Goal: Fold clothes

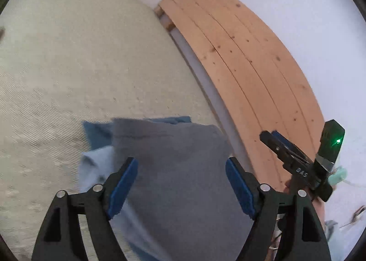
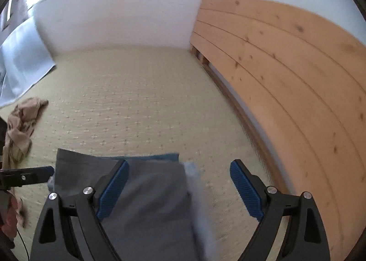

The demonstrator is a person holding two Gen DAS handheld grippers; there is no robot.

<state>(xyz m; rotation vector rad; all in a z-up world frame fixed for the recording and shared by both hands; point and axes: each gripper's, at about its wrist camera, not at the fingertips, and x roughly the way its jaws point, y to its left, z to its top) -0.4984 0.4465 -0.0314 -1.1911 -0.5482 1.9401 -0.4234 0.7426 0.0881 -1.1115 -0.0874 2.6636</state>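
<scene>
Lying far to the left on the cream patterned bed cover [image 2: 137, 105] is a crumpled tan cloth [image 2: 20, 123]. A pale blue sheet [image 2: 20, 64] sits behind it by the white wall [image 2: 128, 13].

Next comes the stack of clothes, low in the middle of both views. A flat grey folded cloth [image 1: 173, 160] lies on top. A folded darker blue cloth [image 1: 98, 130] and a soft light blue cloth [image 1: 91, 169] peek out from under it.

The left gripper [image 1: 181, 183] hangs over the grey cloth. Its blue finger pads [image 1: 123, 187] stand wide apart and hold nothing. The right gripper [image 2: 179, 190] hangs over the right edge of the stack. Its blue pads [image 2: 246, 190] are wide apart too, with nothing pinched between them.

To the right of the bed stands a tall wooden plank board [image 1: 251, 59] against the wall.

I think this fold looks done, and both hands are free for the next piece. The tan cloth looks like the one still to fold. To do it well, pinch only the top edge of one cloth, so the stack below does not drag along. Keep both hands level, so the edges meet straight. Press the fold flat before letting go.

No box, basket or drawer shows in either view. The clothes sit right on the bed cover.
</scene>
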